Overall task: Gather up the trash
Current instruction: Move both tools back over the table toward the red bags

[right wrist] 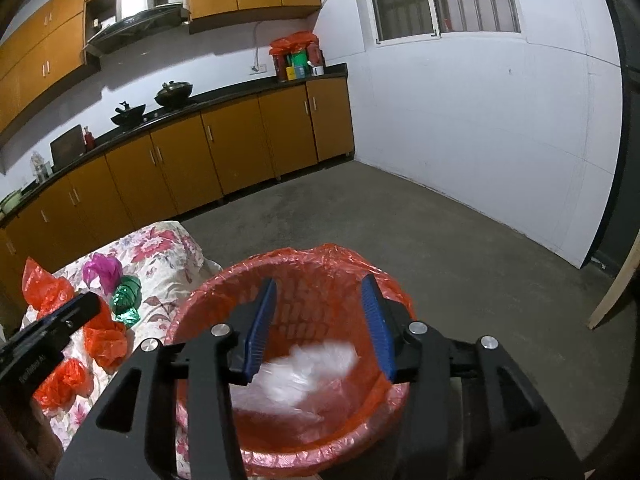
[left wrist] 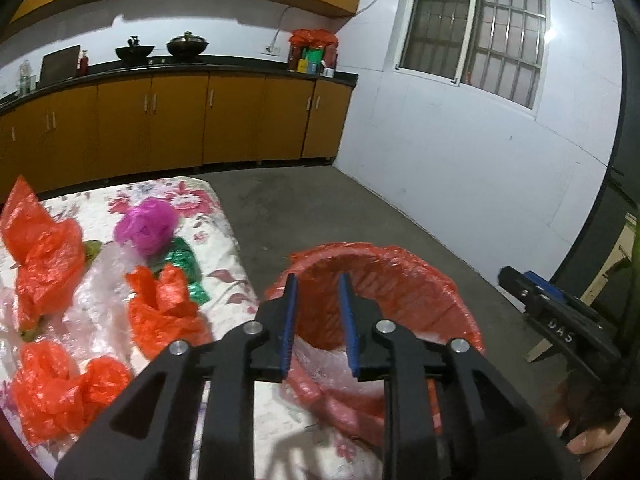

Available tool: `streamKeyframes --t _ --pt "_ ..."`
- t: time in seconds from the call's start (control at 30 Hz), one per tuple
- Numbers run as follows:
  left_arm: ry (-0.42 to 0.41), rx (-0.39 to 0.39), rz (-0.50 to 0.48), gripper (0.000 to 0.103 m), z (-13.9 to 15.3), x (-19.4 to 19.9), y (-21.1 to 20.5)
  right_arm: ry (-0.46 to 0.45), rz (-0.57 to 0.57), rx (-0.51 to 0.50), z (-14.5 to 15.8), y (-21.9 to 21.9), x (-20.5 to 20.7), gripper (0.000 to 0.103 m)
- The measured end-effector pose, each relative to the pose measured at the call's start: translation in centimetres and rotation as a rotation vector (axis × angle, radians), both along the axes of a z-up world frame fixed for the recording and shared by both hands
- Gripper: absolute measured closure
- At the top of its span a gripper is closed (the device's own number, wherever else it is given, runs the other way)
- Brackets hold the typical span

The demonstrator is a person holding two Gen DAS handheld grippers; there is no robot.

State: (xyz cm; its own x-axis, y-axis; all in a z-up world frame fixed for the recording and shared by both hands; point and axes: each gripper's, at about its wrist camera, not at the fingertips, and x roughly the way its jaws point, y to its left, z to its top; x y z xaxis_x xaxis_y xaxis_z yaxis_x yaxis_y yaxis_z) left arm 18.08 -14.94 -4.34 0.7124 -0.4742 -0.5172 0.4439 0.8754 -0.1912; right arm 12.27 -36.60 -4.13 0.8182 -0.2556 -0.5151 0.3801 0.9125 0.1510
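A bin lined with a red plastic bag (left wrist: 404,280) (right wrist: 352,264) stands on the floor beside a table with a floral cloth (left wrist: 224,236) (right wrist: 168,252). My left gripper (left wrist: 319,280) is open and empty above the bin's near rim. My right gripper (right wrist: 322,284) is open above the bin; a crumpled clear plastic bag (right wrist: 308,372) is blurred just below it, inside the bin. On the table lie several crumpled red bags (left wrist: 44,256) (right wrist: 104,336), a purple wad (left wrist: 148,224) (right wrist: 102,270), a green foil wrapper (left wrist: 186,264) (right wrist: 126,300) and clear plastic film (left wrist: 100,280).
The right gripper's body (left wrist: 560,320) shows at the right of the left wrist view, the left gripper's body (right wrist: 44,332) at the left of the right wrist view. Kitchen cabinets (left wrist: 180,120) line the back wall. Concrete floor (right wrist: 440,240) lies beyond the bin. A wooden board (right wrist: 612,292) leans at right.
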Motion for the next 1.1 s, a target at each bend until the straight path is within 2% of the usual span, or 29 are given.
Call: streamKeyframes --t 0.23,0.37,0.47,0.67,0.83,1.0,1.1 --pt "-0.078 0.047 0.118 0.058 0.9 -2.3 4.2 -0.004 0.020 -0.049 0.6 1.3 -0.5 0.054" --pt "-0.123 0.114 0.209 0.047 0.9 -4.0 6.9 -0.017 0.057 -0.067 1.1 3.0 -0.6 0.051" --pt "-0.147 0.161 0.271 0.042 0.7 -5.1 9.2 -0.016 0.102 -0.077 1.1 4.6 -0.4 0.051" --pt "-0.144 0.214 0.393 0.040 0.1 -6.4 14.9 -0.011 0.206 -0.080 0.8 8.2 0.3 0.051" --pt "-0.111 0.205 0.501 0.040 -0.5 -6.3 19.7 0.009 0.280 -0.069 0.2 11.1 1.3 0.051" --pt "-0.088 0.190 0.546 0.040 -0.7 -5.5 22.3 0.024 0.361 -0.058 -0.2 14.3 3.0 0.051" --pt "-0.063 0.171 0.557 0.040 -1.2 -4.6 23.4 0.033 0.399 -0.047 -0.7 16.1 4.2 0.041"
